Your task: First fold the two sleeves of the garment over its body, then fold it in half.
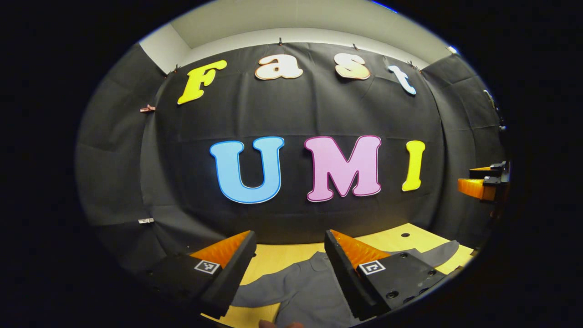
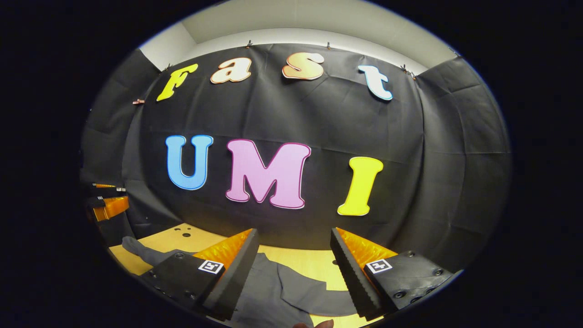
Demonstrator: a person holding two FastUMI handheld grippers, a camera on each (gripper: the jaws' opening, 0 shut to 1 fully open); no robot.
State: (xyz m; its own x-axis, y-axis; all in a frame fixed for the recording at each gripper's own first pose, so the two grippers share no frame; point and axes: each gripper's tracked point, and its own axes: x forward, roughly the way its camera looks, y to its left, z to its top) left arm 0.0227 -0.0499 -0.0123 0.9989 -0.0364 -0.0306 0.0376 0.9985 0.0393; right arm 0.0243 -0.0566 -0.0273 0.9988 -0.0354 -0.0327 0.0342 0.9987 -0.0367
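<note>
We judge the grey garment (image 1: 305, 291) on the tabletop (image 1: 282, 255) soft and limp (best pinched at a sleeve (image 2: 141, 251) end); both jaws gape wide, holding nothing.

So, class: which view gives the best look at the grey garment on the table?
The right gripper view: the grey garment spreads between that tool's open fingers, with one sleeve trailing left across the table. The left gripper view shows the garment too, but its right finger covers much of it.
</note>
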